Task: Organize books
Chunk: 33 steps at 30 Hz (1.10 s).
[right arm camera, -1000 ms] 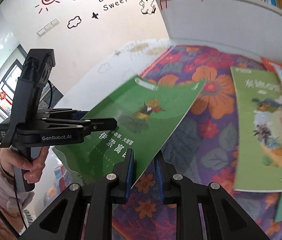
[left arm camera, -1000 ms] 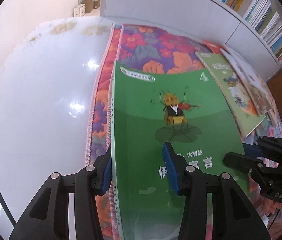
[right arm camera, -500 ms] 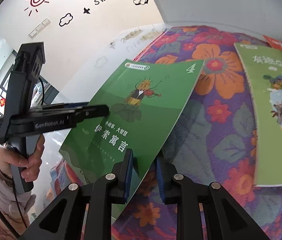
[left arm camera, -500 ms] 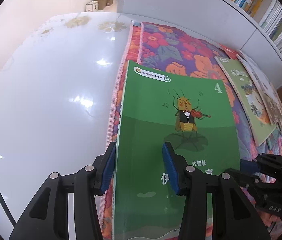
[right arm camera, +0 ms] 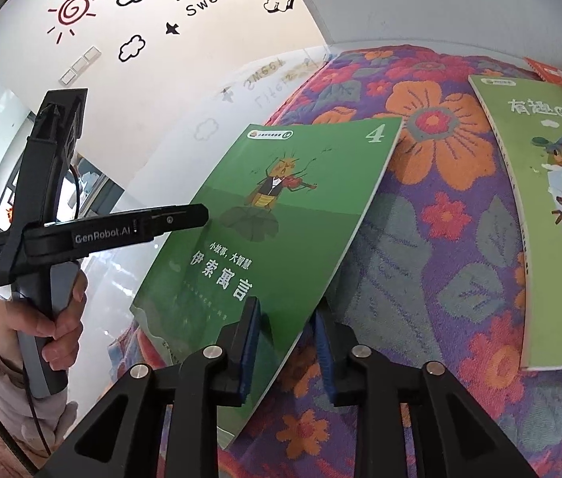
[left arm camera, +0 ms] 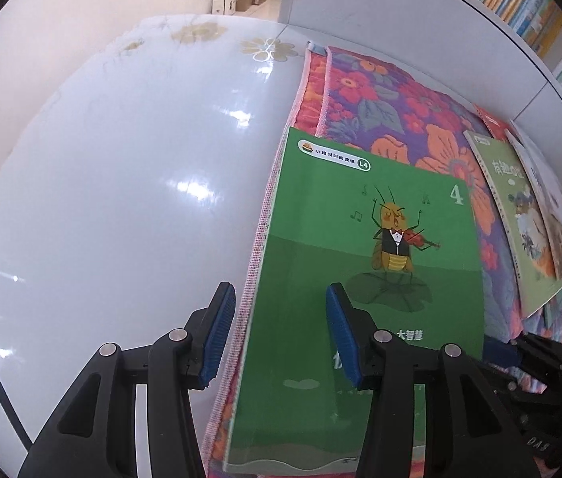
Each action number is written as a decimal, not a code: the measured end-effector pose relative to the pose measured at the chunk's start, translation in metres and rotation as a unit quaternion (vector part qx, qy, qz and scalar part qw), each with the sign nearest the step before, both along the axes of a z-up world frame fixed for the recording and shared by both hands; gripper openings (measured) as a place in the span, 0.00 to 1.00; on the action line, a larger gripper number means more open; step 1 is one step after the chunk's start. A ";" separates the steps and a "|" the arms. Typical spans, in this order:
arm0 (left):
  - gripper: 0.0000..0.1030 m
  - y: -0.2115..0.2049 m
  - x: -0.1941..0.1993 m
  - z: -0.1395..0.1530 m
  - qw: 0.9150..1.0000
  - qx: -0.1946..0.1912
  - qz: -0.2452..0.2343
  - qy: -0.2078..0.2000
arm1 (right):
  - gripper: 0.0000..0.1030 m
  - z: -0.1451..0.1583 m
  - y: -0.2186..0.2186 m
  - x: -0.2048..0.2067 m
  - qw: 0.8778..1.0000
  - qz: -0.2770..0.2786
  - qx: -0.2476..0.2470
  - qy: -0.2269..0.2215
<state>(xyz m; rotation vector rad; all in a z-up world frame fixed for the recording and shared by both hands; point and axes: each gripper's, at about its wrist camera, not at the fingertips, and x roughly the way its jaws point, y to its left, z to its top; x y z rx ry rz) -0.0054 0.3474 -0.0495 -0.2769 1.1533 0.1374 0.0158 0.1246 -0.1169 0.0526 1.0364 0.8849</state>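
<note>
A thin green book (left arm camera: 360, 279) with a violin-playing cricket and a "4" on its cover rests on the floral cloth (left arm camera: 400, 119), its left edge along the cloth's hem. My left gripper (left arm camera: 279, 336) is open and straddles that edge, one finger over the cover and one over the white table. In the right wrist view the green book (right arm camera: 281, 219) looks slightly raised, with a shadow beside it. My right gripper (right arm camera: 287, 342) has the book's near corner between its jaws. They are opening, and a gap shows on each side of the thin cover.
A light green picture book (right arm camera: 539, 199) lies to the right, overlapping other books (left arm camera: 551, 215). The glossy white table (left arm camera: 121, 199) spreads left of the cloth. A bookshelf (left arm camera: 539, 12) runs behind. A person's hand (right arm camera: 54, 318) holds the left gripper (right arm camera: 197, 217).
The green book has sunk from a raised tilt to nearly flat on the cloth. The right jaws have spread apart from it. The left gripper has drifted slightly left off the book's edge.
</note>
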 end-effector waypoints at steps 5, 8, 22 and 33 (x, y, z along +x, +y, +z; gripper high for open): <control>0.44 -0.005 -0.001 0.004 1.000 0.022 0.018 -0.004 | 0.26 0.001 0.002 0.000 1.000 0.000 0.001 0.002; 0.44 -0.004 -0.006 0.019 0.998 0.039 0.040 -0.022 | 0.26 0.002 -0.004 0.001 1.000 -0.001 0.005 0.013; 0.46 -0.138 0.026 0.116 0.984 0.002 -0.036 -0.176 | 0.58 0.106 -0.181 0.008 0.982 -0.131 0.117 -0.075; 0.46 -0.267 0.093 0.106 0.977 -0.047 -0.101 -0.182 | 0.58 0.120 -0.346 0.052 0.943 -0.281 0.150 -0.091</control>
